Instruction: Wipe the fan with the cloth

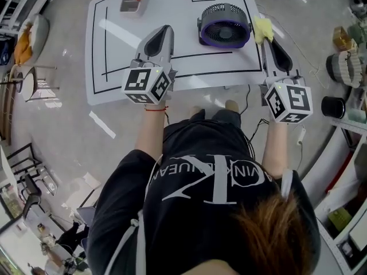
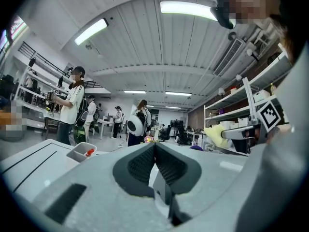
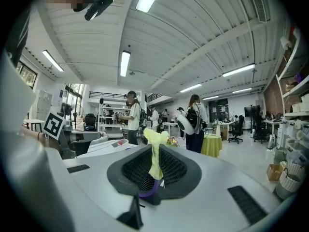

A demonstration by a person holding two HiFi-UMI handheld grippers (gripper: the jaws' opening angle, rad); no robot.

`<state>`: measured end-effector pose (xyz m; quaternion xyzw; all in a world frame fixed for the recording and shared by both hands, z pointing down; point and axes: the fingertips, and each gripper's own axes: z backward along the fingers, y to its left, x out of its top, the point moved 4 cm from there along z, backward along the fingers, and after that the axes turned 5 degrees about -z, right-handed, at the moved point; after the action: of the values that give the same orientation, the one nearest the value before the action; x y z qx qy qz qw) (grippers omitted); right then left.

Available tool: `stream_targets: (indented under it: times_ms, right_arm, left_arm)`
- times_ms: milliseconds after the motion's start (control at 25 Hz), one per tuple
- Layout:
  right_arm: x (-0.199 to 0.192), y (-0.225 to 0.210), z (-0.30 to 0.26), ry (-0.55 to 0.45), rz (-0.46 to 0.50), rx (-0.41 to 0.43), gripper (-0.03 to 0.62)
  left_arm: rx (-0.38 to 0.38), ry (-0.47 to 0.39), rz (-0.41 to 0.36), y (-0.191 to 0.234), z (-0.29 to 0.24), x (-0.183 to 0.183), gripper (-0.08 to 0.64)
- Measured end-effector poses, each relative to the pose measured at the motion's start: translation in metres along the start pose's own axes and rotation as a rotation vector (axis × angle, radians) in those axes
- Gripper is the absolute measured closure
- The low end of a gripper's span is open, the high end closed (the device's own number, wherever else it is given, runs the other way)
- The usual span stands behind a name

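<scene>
On the white desk (image 1: pixel 114 67), a small grey tray (image 1: pixel 133 0) with a red object in it sits at the far left. The left tongs (image 1: pixel 162 33) are clenched on nothing, their ribbed pads (image 2: pixel 145 161) pressed together. Right of them the purple-rimmed fan (image 1: pixel 225 24) lies grille-up inside the black floor lines. Just right of the fan, the yellow cloth (image 1: pixel 263 29) is pinched in the right tongs (image 1: pixel 268 42), a fold standing up between their pads (image 3: pixel 171 168).

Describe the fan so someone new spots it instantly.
Start at the white table with black lines. Near its right edge, beside the yellow cloth in the right tool, sits the fan. It is round, with a dark grille and purple rim, unlike the grey rectangular tray.
</scene>
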<state>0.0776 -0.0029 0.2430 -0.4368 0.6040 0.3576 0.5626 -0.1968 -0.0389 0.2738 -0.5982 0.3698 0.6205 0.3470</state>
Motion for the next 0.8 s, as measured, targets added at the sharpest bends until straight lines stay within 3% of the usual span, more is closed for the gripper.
stream_targets:
  times_ms: [800]
  right_arm:
    - [0.011,-0.01,0.004,-0.031,0.004,-0.004,0.548]
  left_arm:
    - [0.033,-0.032,-0.036,-0.002,0.008,0.023,0.549]
